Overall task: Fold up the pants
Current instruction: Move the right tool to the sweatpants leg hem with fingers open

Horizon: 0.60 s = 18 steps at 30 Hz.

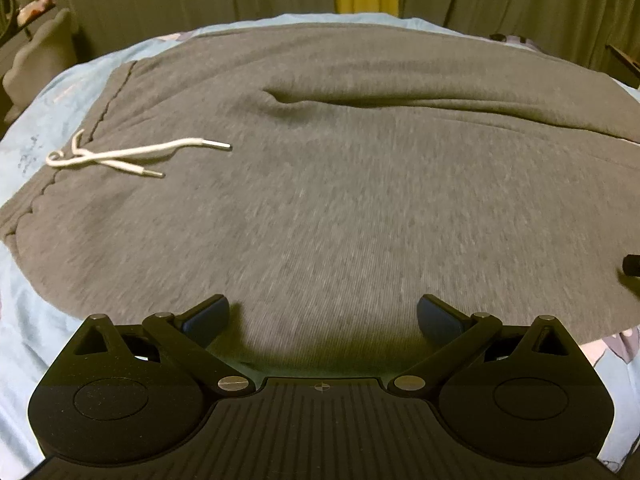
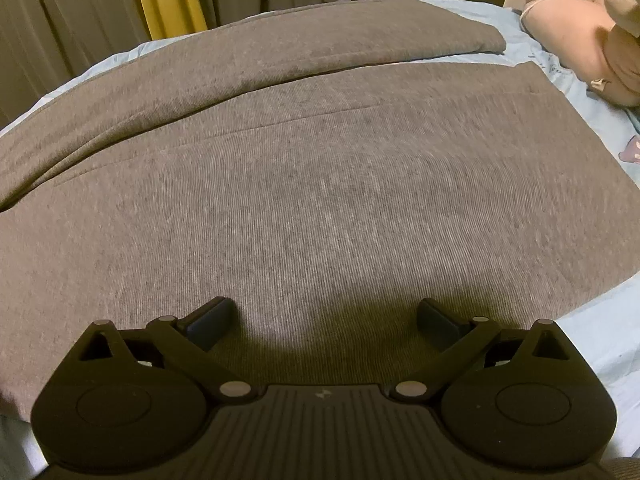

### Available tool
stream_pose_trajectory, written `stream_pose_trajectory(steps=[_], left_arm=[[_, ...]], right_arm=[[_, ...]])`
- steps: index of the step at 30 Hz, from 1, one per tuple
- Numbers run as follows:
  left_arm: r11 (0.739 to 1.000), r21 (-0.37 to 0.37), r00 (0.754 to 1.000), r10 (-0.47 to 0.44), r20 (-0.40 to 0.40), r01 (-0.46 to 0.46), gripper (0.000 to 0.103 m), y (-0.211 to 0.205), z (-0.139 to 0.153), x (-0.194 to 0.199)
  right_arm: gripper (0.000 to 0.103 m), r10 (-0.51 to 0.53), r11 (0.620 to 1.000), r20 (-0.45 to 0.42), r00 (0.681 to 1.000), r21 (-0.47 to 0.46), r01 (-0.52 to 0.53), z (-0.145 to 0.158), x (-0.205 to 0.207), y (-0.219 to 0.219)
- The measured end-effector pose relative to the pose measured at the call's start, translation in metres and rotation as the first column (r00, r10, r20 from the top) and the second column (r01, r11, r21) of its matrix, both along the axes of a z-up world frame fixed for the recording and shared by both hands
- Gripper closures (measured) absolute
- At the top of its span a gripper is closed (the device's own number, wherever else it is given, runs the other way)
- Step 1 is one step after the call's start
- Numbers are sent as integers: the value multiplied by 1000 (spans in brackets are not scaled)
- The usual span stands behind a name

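- The grey sweatpants (image 1: 340, 200) lie spread flat on the bed (image 1: 60, 92), waistband to the left with its white drawstring (image 1: 120, 156) loose on top; I judge they are laid out ready for a first fold.
- The two legs (image 2: 320, 152) run rightward, the far one slightly overlapping the near one.
- The left gripper (image 1: 322, 314) hovers over the near hip, spread wide and holding nothing.
- The right gripper (image 2: 326, 316) hovers over the near leg, likewise spread wide and holding nothing.

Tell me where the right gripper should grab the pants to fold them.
A judgement: take the near leg's hem corner, coming from the right over the sheet. The pants lie flat, and only that edge offers a lip for the open right gripper.
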<state>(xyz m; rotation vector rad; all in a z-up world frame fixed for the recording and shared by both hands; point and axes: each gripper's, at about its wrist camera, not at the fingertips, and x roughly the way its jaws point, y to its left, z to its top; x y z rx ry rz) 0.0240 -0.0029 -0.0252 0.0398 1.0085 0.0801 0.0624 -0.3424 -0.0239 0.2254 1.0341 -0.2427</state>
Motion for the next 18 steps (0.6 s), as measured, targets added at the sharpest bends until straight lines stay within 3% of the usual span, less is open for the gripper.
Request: stream_pose_trajectory(steps=[7, 10, 15, 18], left_arm=[[999, -20, 998, 47, 34, -47, 0, -1, 4, 20], [995, -32, 989, 98, 112, -95, 0, 1, 6, 37], [981, 51, 956, 168, 239, -185, 0, 5, -6, 65], [975, 23, 950, 208, 234, -219, 0, 16, -21, 76]], right_arm=[[4, -7, 999, 12, 1000, 40, 6, 4, 2, -6], [4, -14, 996, 10, 1000, 90, 13, 13, 17, -20], [4, -100, 987, 120, 988, 139, 83, 41, 79, -51], [9, -119, 985, 193, 974, 145, 91, 53, 139, -65]])
